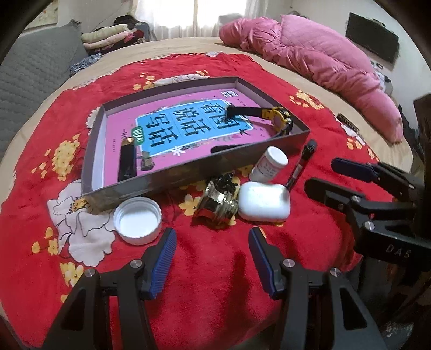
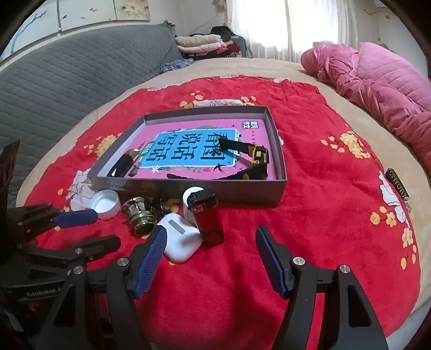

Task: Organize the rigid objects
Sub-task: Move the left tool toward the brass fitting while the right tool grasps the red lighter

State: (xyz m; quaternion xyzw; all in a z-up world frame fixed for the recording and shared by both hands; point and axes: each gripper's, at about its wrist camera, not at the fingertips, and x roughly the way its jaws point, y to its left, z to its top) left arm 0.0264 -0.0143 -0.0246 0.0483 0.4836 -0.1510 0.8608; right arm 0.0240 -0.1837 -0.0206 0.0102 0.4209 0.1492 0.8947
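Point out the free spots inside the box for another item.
Inside the box, the middle is bare between the black lighter at its left end and the yellow watch at its right. Outside, along its near wall, objects crowd together.

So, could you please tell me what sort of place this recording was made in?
Most likely a bedroom in a home: the work goes on atop a bed spread with a red floral blanket, a pink quilt is bunched at its edge, and folded clothes are stacked near the curtained window.
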